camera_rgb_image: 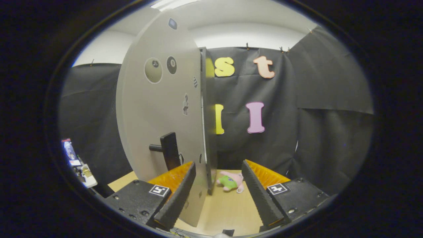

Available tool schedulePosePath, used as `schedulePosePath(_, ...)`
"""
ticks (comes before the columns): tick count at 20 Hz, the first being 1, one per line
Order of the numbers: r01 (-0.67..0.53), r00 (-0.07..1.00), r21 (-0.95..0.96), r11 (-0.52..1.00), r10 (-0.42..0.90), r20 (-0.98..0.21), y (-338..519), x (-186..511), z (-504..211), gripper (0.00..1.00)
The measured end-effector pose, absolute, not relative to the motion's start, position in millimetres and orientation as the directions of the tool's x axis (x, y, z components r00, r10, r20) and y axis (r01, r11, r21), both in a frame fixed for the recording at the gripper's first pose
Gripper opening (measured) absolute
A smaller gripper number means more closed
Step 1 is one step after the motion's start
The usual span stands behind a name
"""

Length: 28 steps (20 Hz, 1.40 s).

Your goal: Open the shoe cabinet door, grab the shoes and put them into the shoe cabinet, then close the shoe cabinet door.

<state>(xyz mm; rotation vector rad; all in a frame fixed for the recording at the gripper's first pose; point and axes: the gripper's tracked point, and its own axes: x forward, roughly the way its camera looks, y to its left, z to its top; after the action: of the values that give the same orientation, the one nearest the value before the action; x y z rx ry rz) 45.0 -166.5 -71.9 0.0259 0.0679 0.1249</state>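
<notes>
The shoe cabinet door (158, 109) is a tall pale grey panel that stands swung out toward me, so I see it almost edge-on. Its black lever handle (168, 150) sticks out on the face to the left, just above my left finger. My gripper (218, 165) is open with its jaws wide apart. The door's free edge (207, 138) and lower corner lie between the fingers, close against the inner side of the left finger (178, 195). The right finger (261, 191) is well clear of the door. Nothing is pressed between the fingers.
A pink and green plush toy (231, 181) lies on the light wooden table (228, 211), just beyond the fingers and right of the door's edge. Some small items (77, 162) sit at the far left. Black cloth walls close in the back and right.
</notes>
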Motion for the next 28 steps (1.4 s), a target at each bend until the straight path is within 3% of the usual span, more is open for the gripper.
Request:
schedulePosePath(16, -0.053, 0.996, 0.037, 0.998, 0.056, -0.066, -39, 44, -73, 0.93)
schedulePosePath(28, -0.184, 0.98, 0.008, 0.983, 0.184, -0.071, 82, 102, -67, 0.98)
